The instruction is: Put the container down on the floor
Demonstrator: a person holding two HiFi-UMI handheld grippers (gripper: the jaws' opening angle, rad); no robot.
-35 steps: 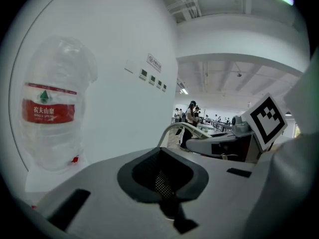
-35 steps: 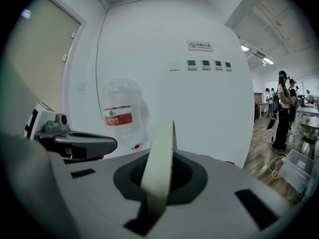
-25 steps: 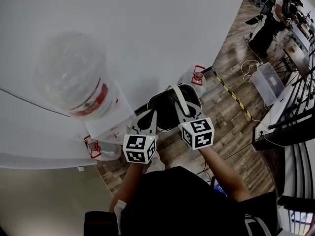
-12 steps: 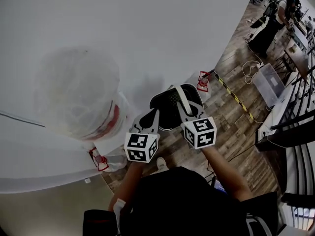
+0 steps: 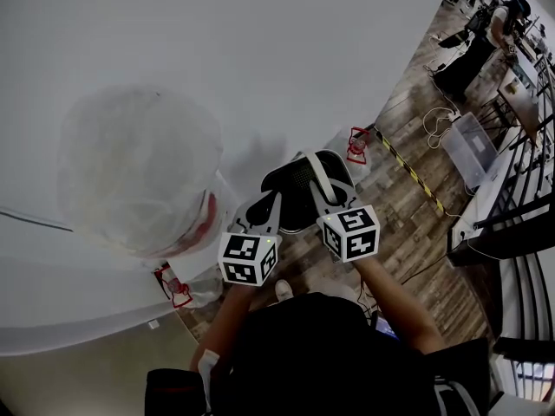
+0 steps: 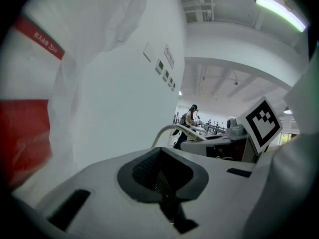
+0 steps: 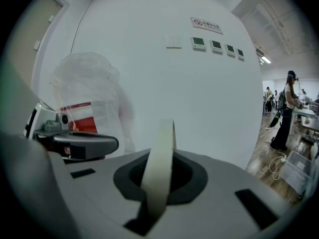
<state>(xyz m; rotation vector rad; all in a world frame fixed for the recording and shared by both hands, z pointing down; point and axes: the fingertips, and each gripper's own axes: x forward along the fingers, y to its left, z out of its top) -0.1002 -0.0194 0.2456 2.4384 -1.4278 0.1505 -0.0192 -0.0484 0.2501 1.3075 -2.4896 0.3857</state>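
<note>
right gripper point(image 7: 158, 183): jaws closed on the pale handle point(image 7: 162, 153) of the container, which stands on edge between them and is pinched across its thin side.
left gripper point(image 6: 162, 183): jaws drawn together on what looks like the dark mesh rim of the container point(image 6: 149, 169).
container point(image 5: 295, 189): black and mesh-lined, it hangs in the air between the left gripper point(image 5: 260, 208) and the right gripper point(image 5: 319, 180), in front of the person's body. It is not yet on the floor.
risk at the handle: the hold is narrow. If the container swings on the way down, the band may twist or slide through the jaws.
risk at the rim: mesh gives under pressure. An uneven descent would load this side, so the edge could bend or pull free and tip the container.
risk between the grippers: the two must go down together. If one leads, the container tilts and lands on an edge, not flat.
bottle point(image 5: 143, 176): large, plastic-wrapped and red-labelled, it stands just to the left. A drift that way would brush the wrap.
wall point(image 5: 303, 50): close ahead, so there is little room for a forward swing.
floor point(image 5: 408, 232): wood planks with a yellow-and-black tape line point(image 5: 414, 176) off to the right. The landing spot is hidden under the container and both grippers, so contact is hard to judge. Letting go too early would drop the container.
</note>
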